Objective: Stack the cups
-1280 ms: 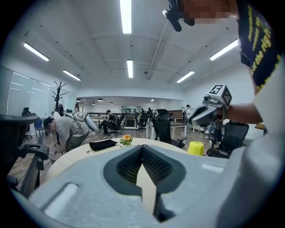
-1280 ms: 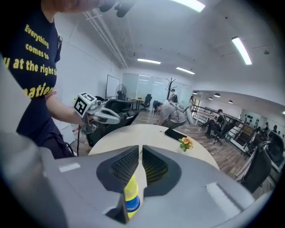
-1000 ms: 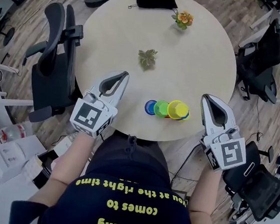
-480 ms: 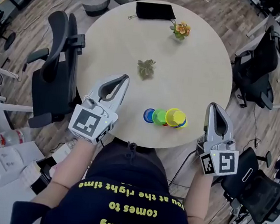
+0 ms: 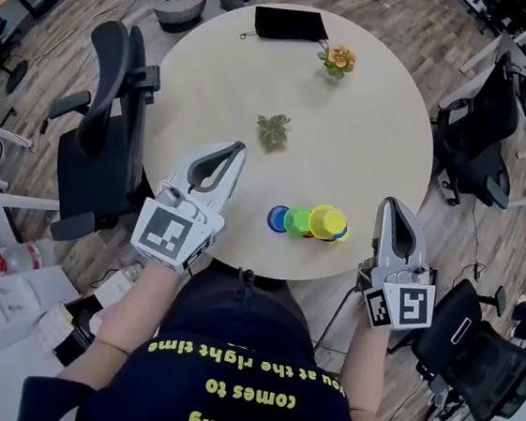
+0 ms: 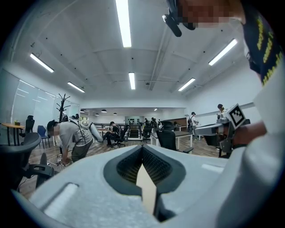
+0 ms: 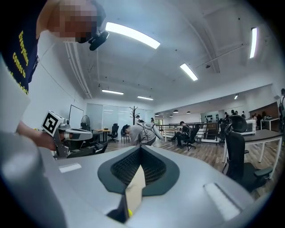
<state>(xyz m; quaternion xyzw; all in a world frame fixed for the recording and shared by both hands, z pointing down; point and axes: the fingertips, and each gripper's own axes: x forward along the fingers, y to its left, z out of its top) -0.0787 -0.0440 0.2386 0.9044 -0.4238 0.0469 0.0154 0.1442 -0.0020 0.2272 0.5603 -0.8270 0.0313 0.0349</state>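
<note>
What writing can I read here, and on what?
"Everything comes to ...ou at the right time": yellow print on the shirt, upside down in the head view.
Markers on the left claw and right claw: patterns, no letters.
Shirt print in the gripper views: too blurred.

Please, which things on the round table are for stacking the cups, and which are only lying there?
For the job: blue cup, green cup, yellow cup.
Just lying about: leafy sprig, small flowers, black pouch.
</note>
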